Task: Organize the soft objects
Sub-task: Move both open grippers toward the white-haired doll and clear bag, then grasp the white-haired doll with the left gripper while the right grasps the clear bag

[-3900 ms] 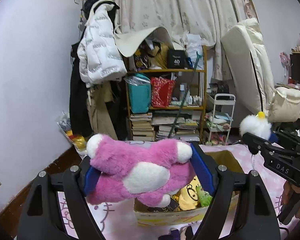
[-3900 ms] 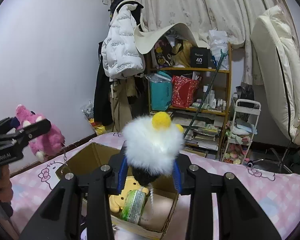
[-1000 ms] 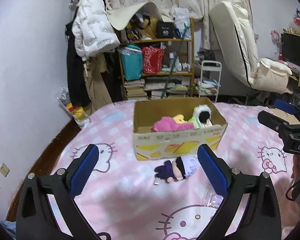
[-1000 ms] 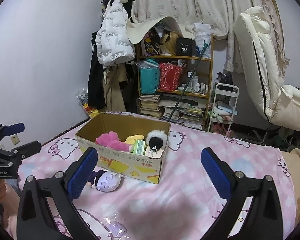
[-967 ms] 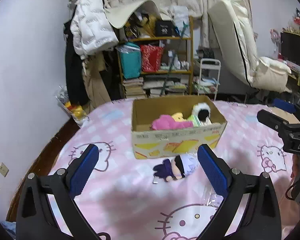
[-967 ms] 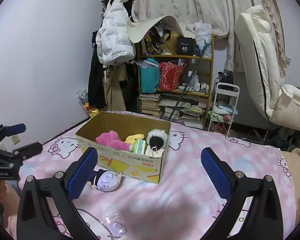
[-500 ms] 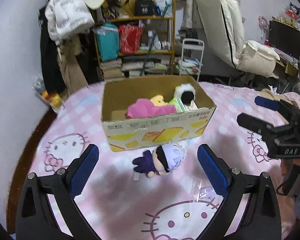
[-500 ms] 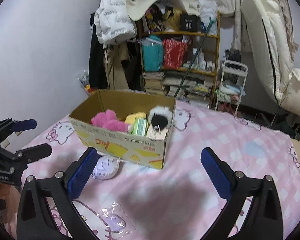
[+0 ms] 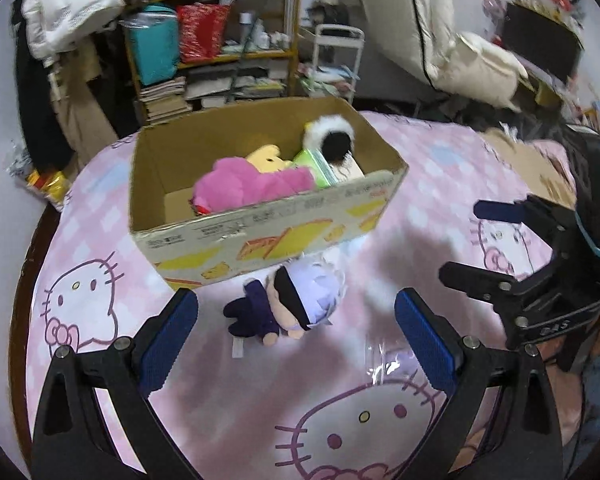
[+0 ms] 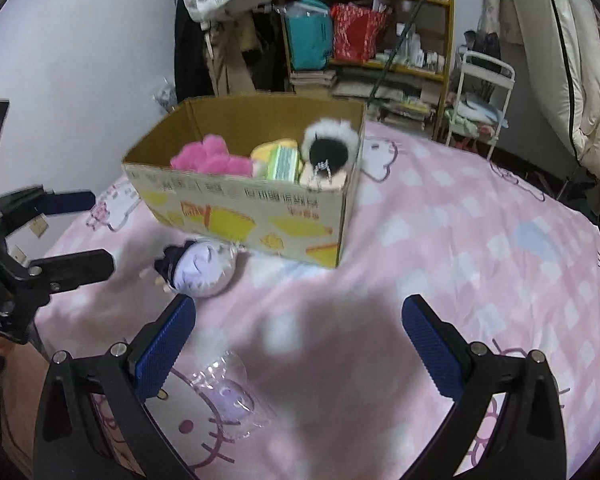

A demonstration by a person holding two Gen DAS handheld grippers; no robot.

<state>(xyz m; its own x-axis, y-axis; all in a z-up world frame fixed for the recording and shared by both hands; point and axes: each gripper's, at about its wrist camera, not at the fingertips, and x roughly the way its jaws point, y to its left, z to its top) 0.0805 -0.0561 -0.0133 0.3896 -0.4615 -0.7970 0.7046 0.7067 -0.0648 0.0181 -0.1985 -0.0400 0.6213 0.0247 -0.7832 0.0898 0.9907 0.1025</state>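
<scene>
Both the left gripper [image 9: 296,340] and right gripper [image 10: 298,344] gape wide and empty; next pickup looks like the lavender-haired plush doll [image 9: 296,304] lying just near of the cardboard box [image 9: 268,236], needing descent and closure.

One cardboard box [image 9: 268,236] sits on the bed. Inside the box lie four soft toys: one pink [image 9: 248,188], one yellow [image 9: 266,154], one green [image 9: 316,164], one black-and-white [image 9: 332,140]. Beside the box lies one doll [image 9: 288,304] and one plastic packet [image 10: 228,396].

Both wrist views look down from near the box [image 9: 260,236] [image 10: 244,208], left and right of it.
</scene>
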